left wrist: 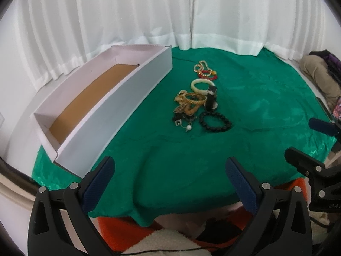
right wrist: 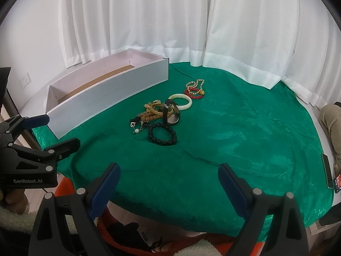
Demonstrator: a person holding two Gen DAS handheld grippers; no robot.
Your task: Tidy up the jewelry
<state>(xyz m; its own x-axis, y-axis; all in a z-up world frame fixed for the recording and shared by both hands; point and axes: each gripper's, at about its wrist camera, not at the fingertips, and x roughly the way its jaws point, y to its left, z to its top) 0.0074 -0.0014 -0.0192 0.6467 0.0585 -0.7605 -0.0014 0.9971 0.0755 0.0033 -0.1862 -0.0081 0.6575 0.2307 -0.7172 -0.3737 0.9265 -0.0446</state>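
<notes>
A pile of jewelry lies mid-table on the green cloth [left wrist: 255, 98]: a black bead bracelet [left wrist: 215, 122] [right wrist: 163, 133], a cream bangle [left wrist: 202, 85] [right wrist: 181, 102], gold chain bracelets [left wrist: 191, 99] [right wrist: 156, 108], a black watch [left wrist: 211, 100] [right wrist: 170, 114], red and gold bead strands [left wrist: 205, 70] [right wrist: 195, 89] and a pearl pendant [left wrist: 187, 128] [right wrist: 136, 130]. A long white box [left wrist: 119, 106] [right wrist: 110, 99] with a brown floor stands open at the left. My left gripper [left wrist: 170, 179] and right gripper [right wrist: 169, 181] are open and empty, near the table's front edge, short of the pile.
White curtains [left wrist: 149, 10] hang behind the table. The right gripper shows at the right edge of the left wrist view [left wrist: 315, 149]; the left gripper shows at the left of the right wrist view [right wrist: 46, 132]. A phone [right wrist: 328, 173] lies at the cloth's right edge.
</notes>
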